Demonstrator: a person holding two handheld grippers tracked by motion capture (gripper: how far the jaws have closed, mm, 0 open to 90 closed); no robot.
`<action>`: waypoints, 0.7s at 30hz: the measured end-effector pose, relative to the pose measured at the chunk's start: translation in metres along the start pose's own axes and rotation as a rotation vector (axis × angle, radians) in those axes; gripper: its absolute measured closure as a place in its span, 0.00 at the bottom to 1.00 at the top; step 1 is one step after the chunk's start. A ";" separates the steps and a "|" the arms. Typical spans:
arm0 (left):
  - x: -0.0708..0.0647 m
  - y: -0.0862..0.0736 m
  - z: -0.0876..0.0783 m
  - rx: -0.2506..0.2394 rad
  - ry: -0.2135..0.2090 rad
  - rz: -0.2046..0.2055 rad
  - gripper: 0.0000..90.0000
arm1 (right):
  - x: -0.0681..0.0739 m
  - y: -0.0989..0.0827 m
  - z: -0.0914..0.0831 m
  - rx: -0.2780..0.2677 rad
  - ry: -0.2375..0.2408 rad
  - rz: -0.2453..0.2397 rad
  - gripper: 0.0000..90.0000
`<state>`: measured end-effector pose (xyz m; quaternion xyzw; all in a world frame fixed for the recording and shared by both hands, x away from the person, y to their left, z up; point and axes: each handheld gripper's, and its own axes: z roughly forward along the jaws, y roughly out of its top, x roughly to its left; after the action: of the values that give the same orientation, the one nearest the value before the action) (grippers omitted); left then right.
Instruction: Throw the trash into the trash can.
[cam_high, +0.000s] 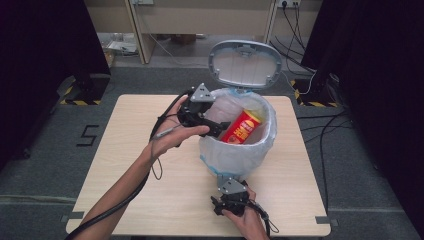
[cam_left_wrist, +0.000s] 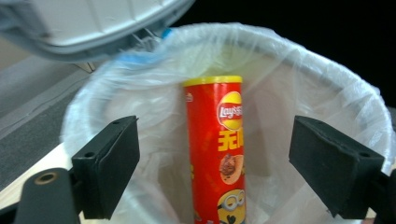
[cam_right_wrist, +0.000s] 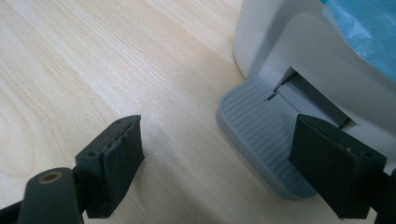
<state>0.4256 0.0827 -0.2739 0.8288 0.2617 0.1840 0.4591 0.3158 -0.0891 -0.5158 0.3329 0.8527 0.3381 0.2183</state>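
Red cylindrical crisp can (cam_left_wrist: 215, 149) stands inside white bag-lined bin (cam_high: 265, 145); left gripper (cam_left_wrist: 215, 172) released above it, right gripper (cam_right_wrist: 219, 172) released near grey ridged pedal (cam_right_wrist: 261, 140).

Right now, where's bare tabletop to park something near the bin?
The light wooden table is bare left of the white lined pedal bin and along the right edge. It is crowded at the front: the right gripper sits by the grey foot pedal. The left gripper is at the rim.

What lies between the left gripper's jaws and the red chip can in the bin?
Nothing solid: in the left gripper view the left gripper stands open, with air between it and the chip can leaning inside the bin liner.
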 end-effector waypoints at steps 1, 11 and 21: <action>0.002 -0.001 -0.005 -0.010 0.006 -0.002 0.17 | 0.000 0.000 0.000 0.000 0.002 0.003 0.19; 0.026 -0.013 -0.041 -0.056 0.049 -0.049 0.17 | 0.000 0.000 0.000 0.001 -0.001 0.001 0.19; 0.058 -0.046 -0.056 -0.063 0.097 -0.132 0.17 | 0.000 0.000 0.000 0.000 -0.002 0.002 0.19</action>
<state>0.4286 0.1752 -0.2813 0.7851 0.3319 0.2012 0.4827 0.3157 -0.0889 -0.5158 0.3340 0.8523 0.3379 0.2188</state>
